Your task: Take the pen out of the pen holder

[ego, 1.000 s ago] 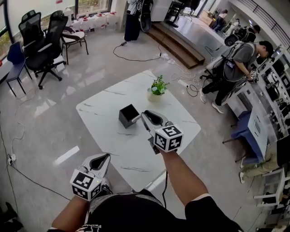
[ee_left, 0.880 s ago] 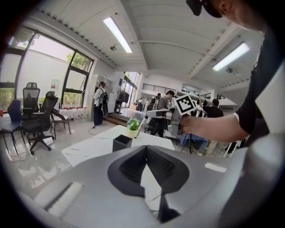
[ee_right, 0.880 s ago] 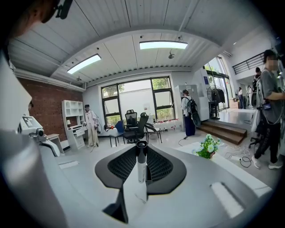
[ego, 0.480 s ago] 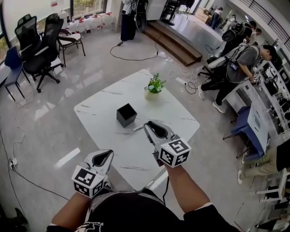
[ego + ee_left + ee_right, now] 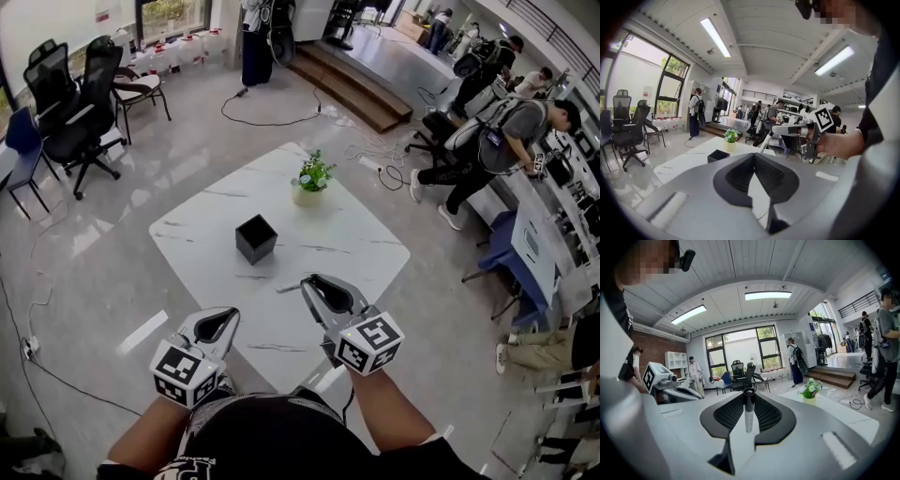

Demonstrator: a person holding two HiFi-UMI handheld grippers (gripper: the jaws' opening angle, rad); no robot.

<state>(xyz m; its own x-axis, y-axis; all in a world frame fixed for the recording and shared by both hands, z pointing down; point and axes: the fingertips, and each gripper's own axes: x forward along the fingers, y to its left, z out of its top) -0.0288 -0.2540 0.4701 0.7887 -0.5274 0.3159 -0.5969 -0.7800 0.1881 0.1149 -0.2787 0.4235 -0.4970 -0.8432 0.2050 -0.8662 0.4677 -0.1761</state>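
Note:
The black square pen holder (image 5: pixel 255 238) stands near the middle of the white marble table (image 5: pixel 352 239); in the left gripper view the pen holder (image 5: pixel 718 155) shows beside the plant. My right gripper (image 5: pixel 308 282) hangs over the table's near part, shut on a pale pen (image 5: pixel 288 289) whose end pokes out to the left. In the right gripper view the pen (image 5: pixel 748 412) stands clamped upright between the jaws of that gripper (image 5: pixel 748 397). My left gripper (image 5: pixel 226 316) is off the table's near-left corner, jaws closed on nothing, as the left gripper (image 5: pixel 753 156) shows in its own view.
A small potted plant (image 5: pixel 309 179) sits at the table's far side. Office chairs (image 5: pixel 70 103) stand far left and steps (image 5: pixel 352 89) lie beyond. People (image 5: pixel 506 136) work by desks at the right. Cables (image 5: pixel 272 117) cross the floor.
My right gripper has drawn back from beside the pen holder toward me, carrying the pen along. The left gripper has barely shifted.

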